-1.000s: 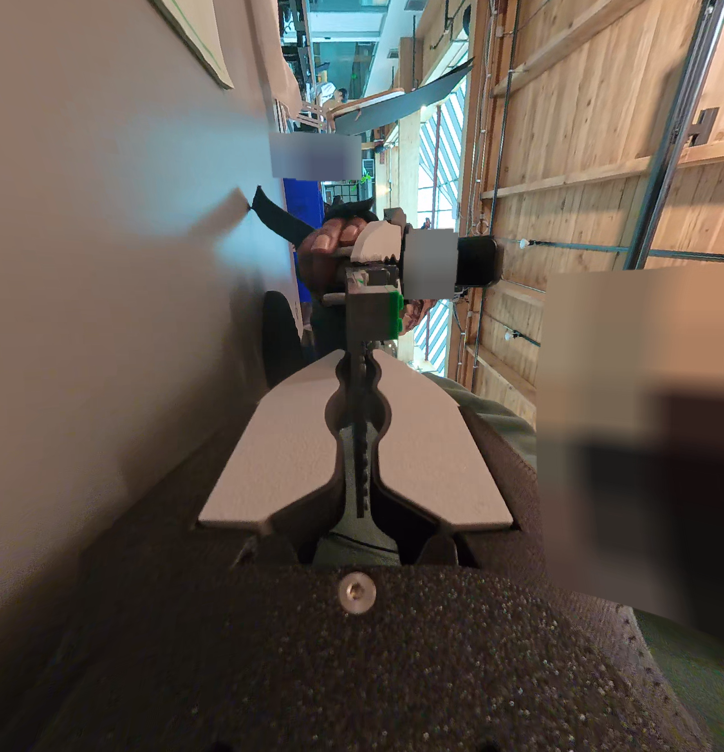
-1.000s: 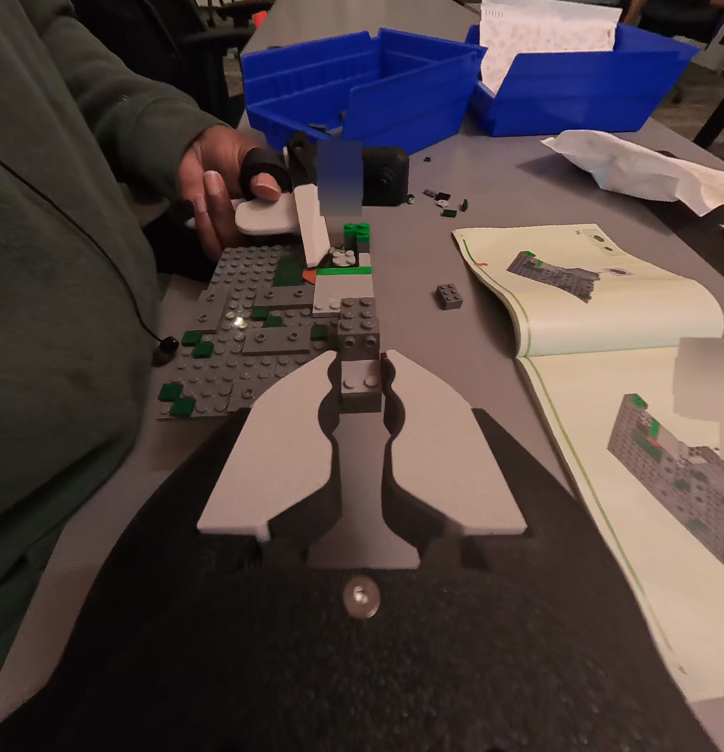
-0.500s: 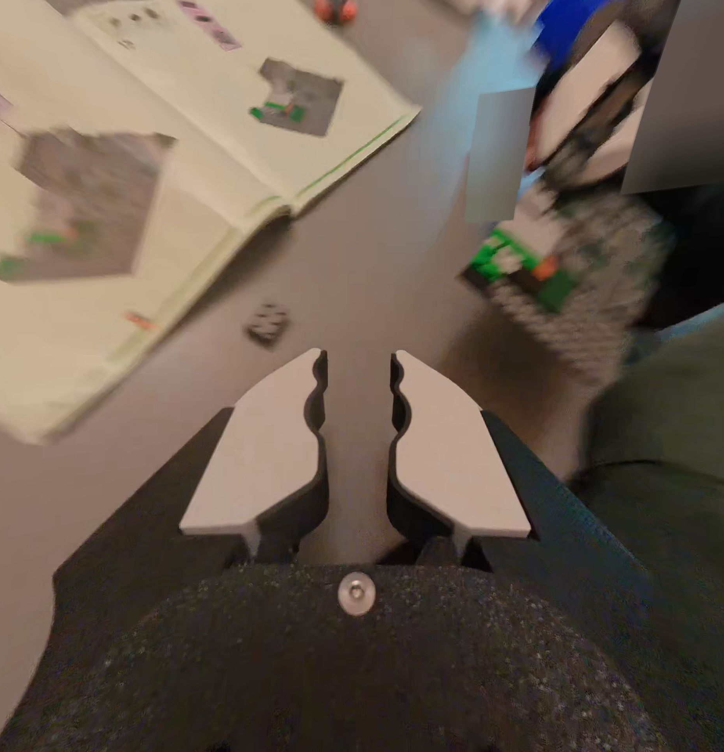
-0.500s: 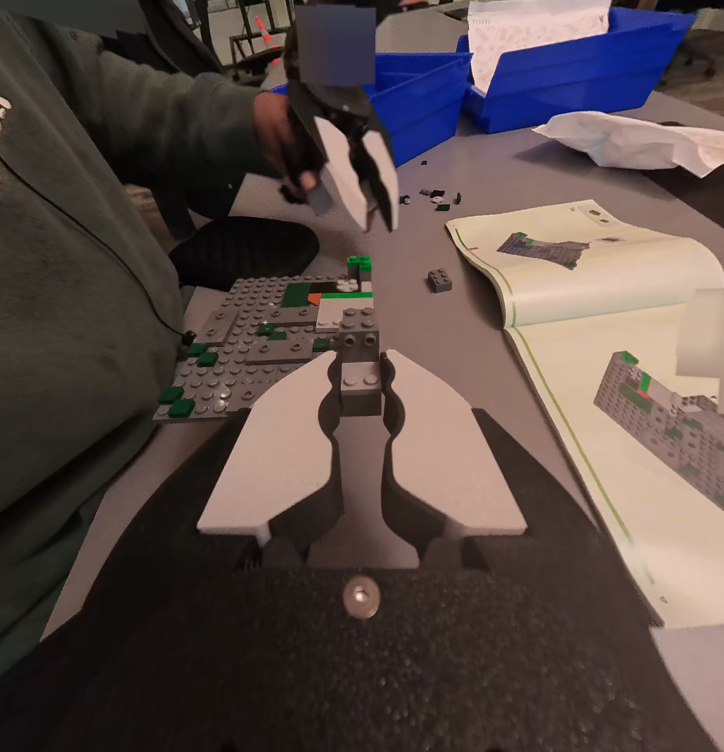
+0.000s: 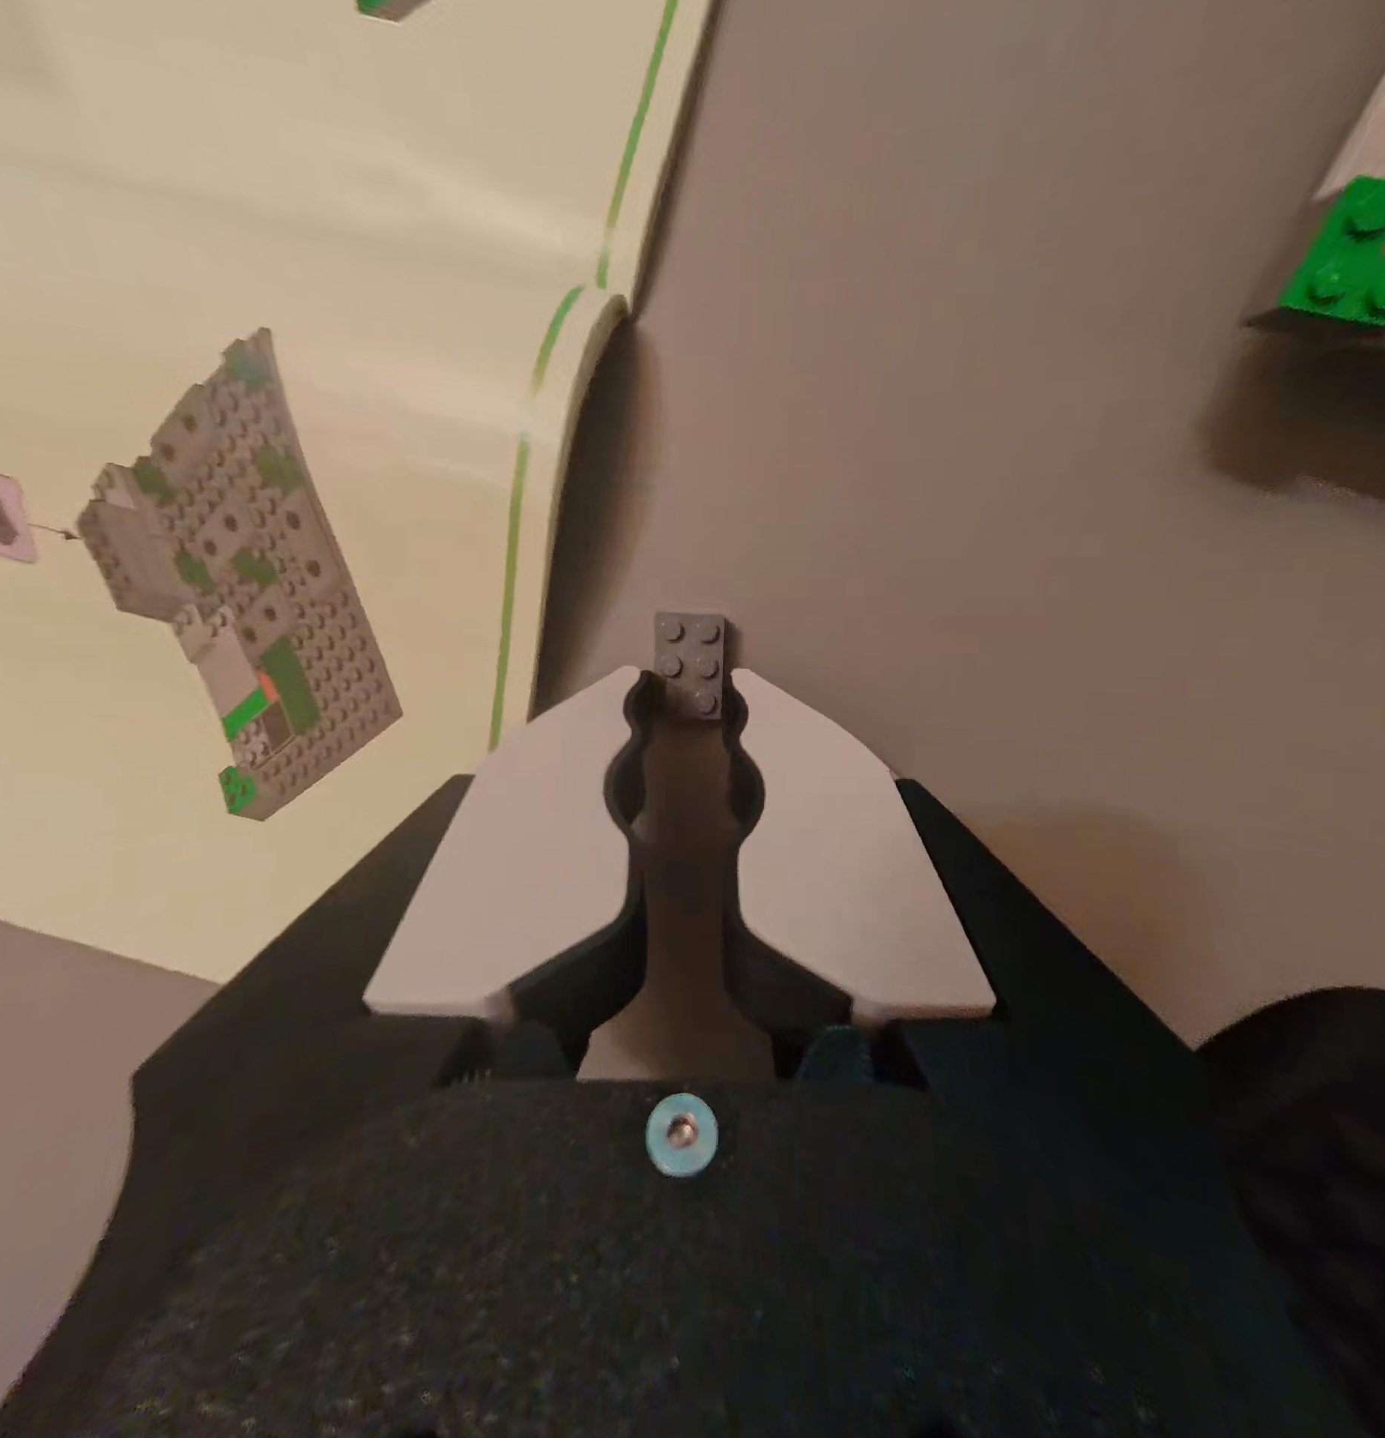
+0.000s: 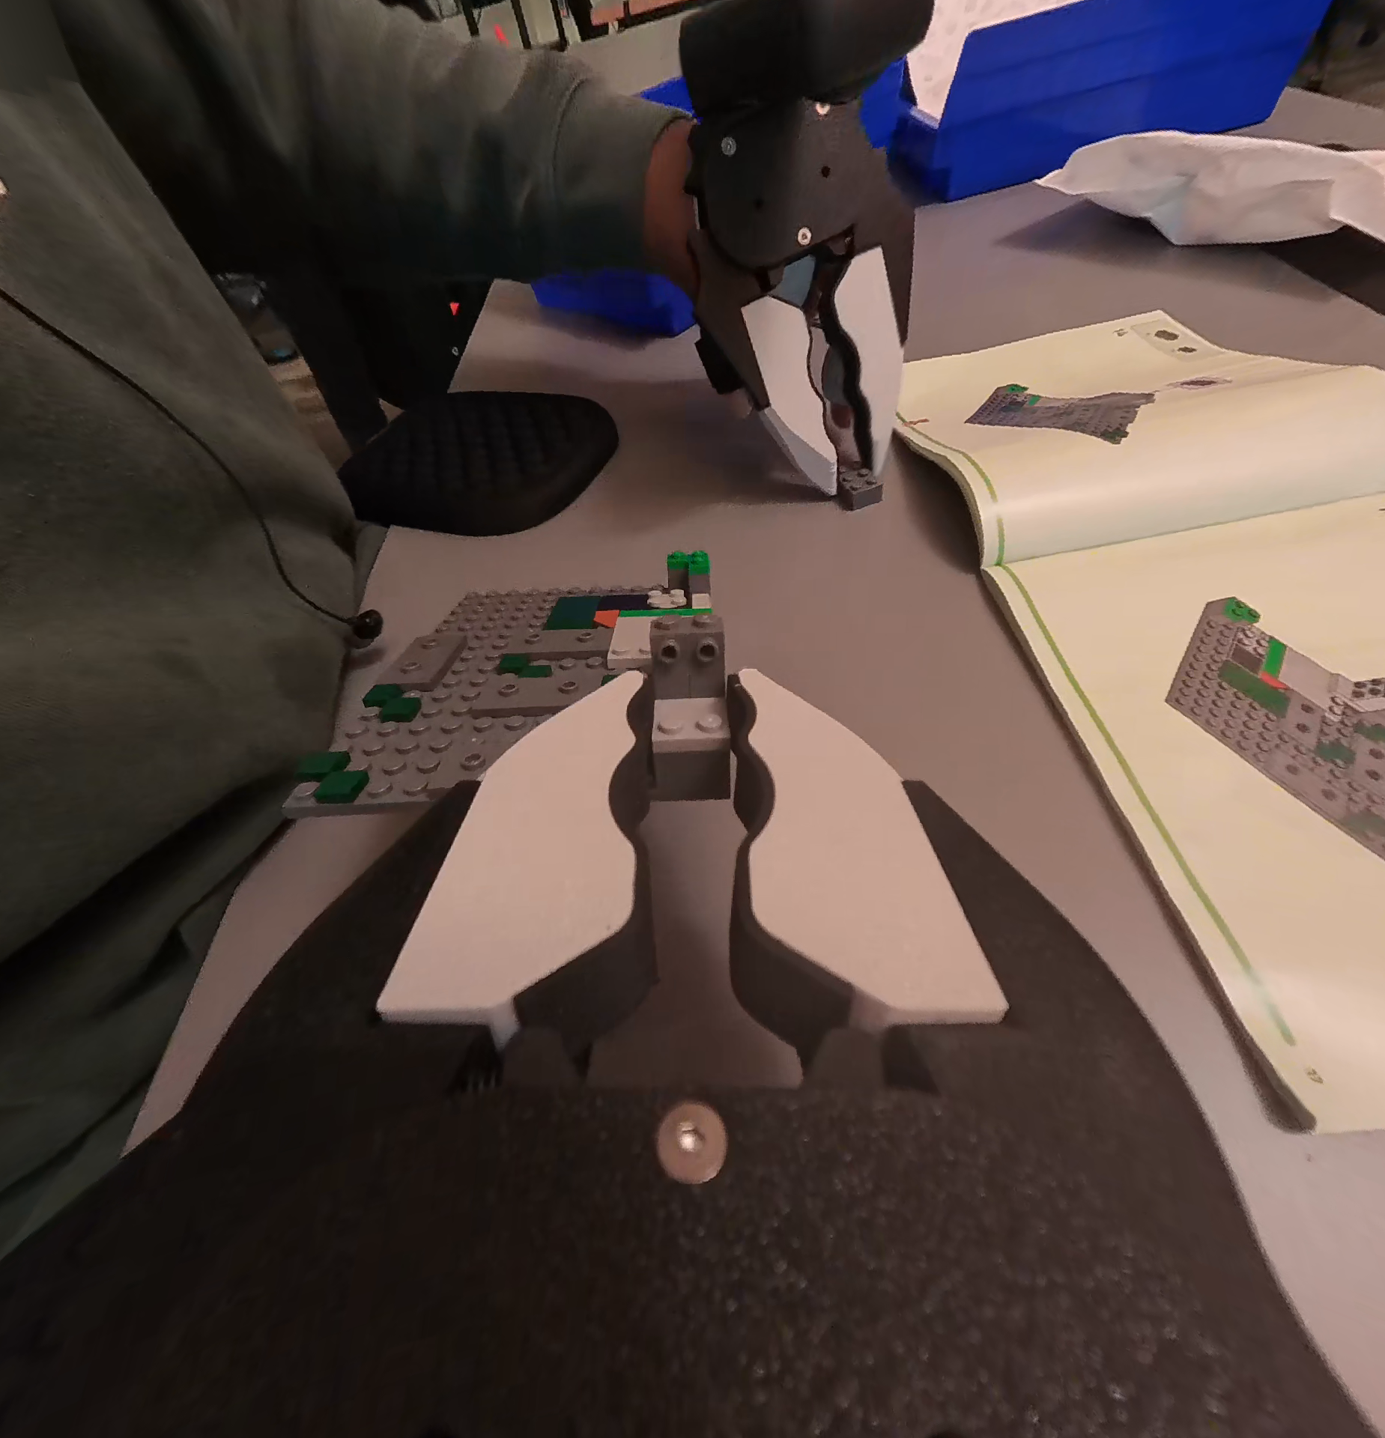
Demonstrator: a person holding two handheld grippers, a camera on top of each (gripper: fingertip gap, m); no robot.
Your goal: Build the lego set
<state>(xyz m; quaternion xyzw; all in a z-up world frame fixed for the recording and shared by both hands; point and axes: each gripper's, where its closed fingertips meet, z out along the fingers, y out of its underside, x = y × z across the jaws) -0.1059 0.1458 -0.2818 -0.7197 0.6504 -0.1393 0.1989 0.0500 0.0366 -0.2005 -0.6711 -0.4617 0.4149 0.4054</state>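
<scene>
Lego brick, dark grey, lies loose on the tabletop beside the manual's edge. My left gripper has swung off the build and down around it, narrowed, probably touching, though I can't confirm grip. My right gripper still clamps the grey stack by the baseplate, awaiting the next piece.

A small dark grey two-by-three studded lego brick sits flat on the tabletop, studs up, right between the left hand-held gripper fingertips. A grey stacked-brick lego column is pinched in the right hand-held gripper. The flat grey lego baseplate build with green patches lies just behind.
</scene>
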